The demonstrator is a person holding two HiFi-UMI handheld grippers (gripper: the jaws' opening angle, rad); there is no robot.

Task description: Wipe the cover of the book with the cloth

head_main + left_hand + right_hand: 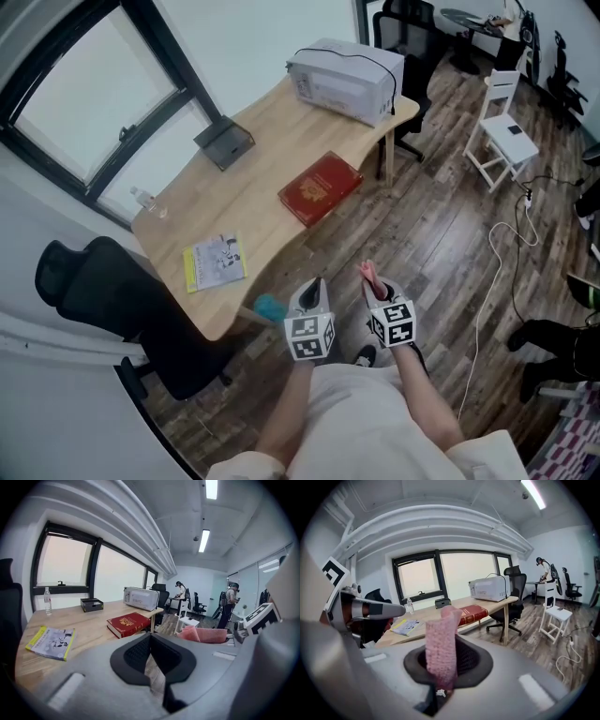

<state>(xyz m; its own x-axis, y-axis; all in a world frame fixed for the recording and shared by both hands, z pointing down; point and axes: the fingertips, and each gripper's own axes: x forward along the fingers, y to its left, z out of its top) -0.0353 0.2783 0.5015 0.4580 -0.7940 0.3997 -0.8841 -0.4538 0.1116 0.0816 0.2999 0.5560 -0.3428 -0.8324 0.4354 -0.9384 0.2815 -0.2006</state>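
The right gripper (379, 289) jaws are clamping the cloth (440, 646), which is standing upright between them. The left gripper (313, 287) jaws are sitting together, holding nothing. In the head view, the book (320, 187) is lying closed on the desk (253, 150) at 12 o'clock from the left gripper, well apart.

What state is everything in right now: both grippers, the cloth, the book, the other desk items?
Left gripper, fingers shut, empty.
Right gripper, shut on the pink knitted cloth.
Pink knitted cloth, standing up from the fingers, off the desk.
Red hardcover book, closed, flat on the wooden desk, untouched.
Yellow-edged booklet, closed, flat.
Clear plastic bottle, upright.
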